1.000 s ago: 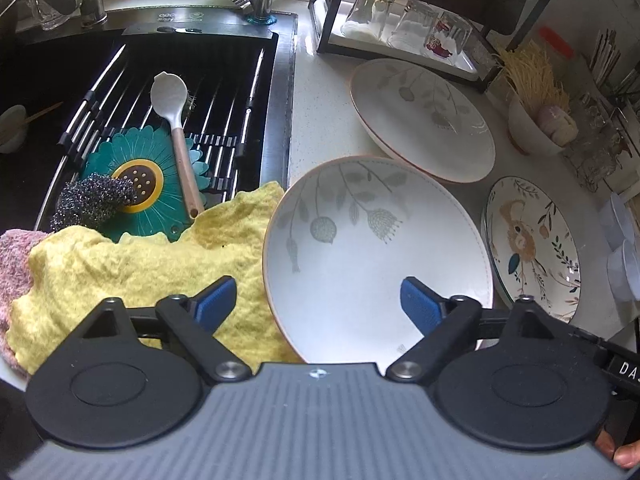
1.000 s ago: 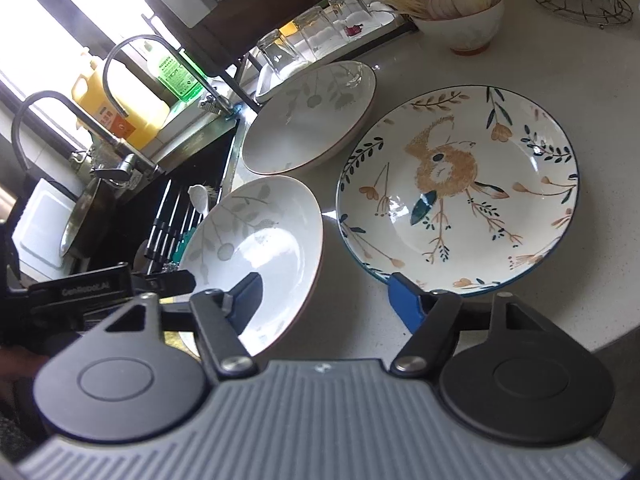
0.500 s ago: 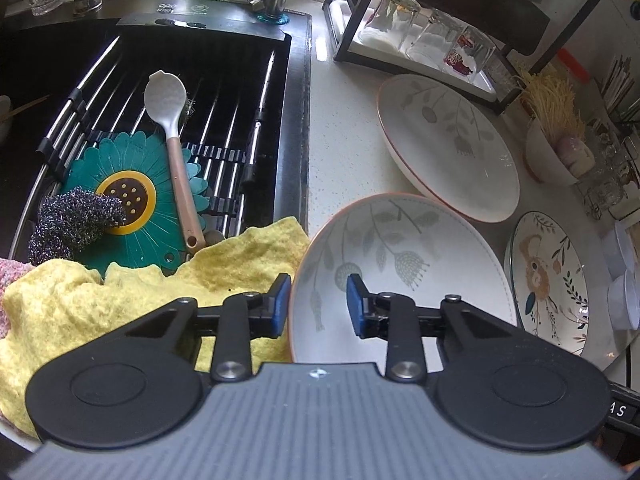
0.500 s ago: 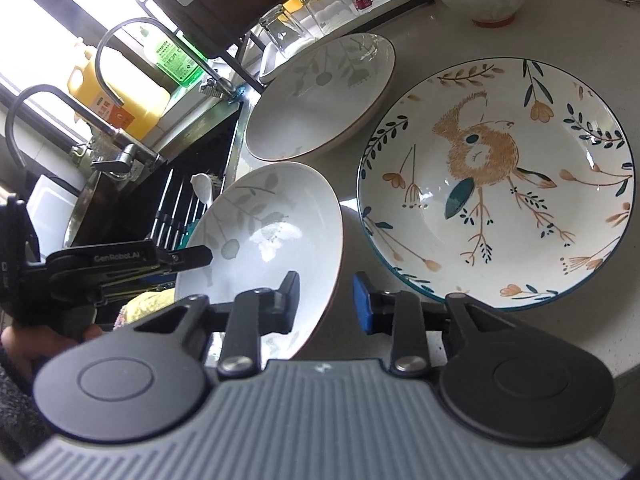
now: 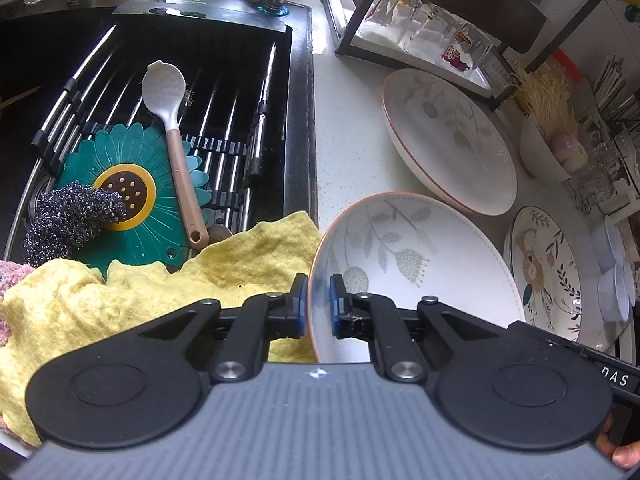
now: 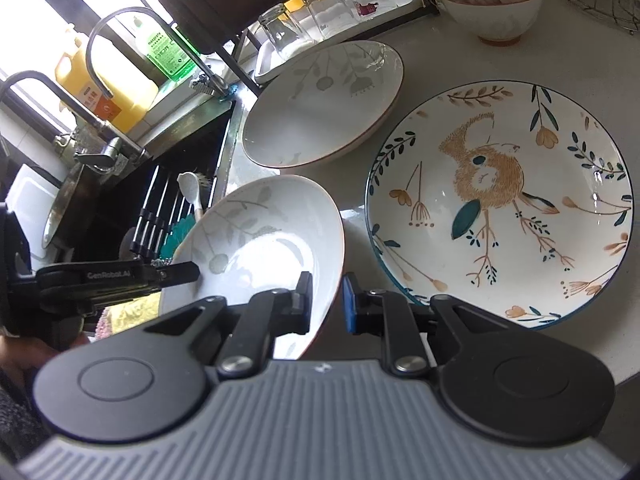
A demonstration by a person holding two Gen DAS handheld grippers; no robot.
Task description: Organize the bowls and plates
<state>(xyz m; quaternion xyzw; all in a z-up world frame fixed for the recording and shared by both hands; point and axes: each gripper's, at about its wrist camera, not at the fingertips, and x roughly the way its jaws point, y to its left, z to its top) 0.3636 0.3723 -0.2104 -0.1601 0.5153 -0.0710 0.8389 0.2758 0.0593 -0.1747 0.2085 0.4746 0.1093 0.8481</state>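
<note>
Plates on counter: three. Two white leaf-print plates with orange rim, one squirrel-print plate with blue rim.

Near leaf plate tilted, left edge raised, sits at 6 o'clock of the group beside sink. Clamped at two points: left gripper pinching its left rim, right gripper pinching its right rim. Both sets of jaws just closed down, rim between pads in each case, one pad inside the plate and one outside.

Far leaf plate flat at 12 o'clock of the held one, just in front of glass rack. Squirrel plate flat at 3 o'clock of the held one, near but apart.

Bowls: one white bowl at 1 o'clock in right wrist view, filled with something pale, straw-like bundle behind. Small white dishes stacked at far right edge of left wrist view, count unclear.

Glasses in rack: three visible, upside down.

Sink side: one yellow cloth draped over the edge at 9 o'clock of held plate, one teal flower mat, one white spoon with brown handle across it, one dark scourer. Two faucets, one yellow bottle, one green bottle at 10 o'clock in right wrist view.
</note>
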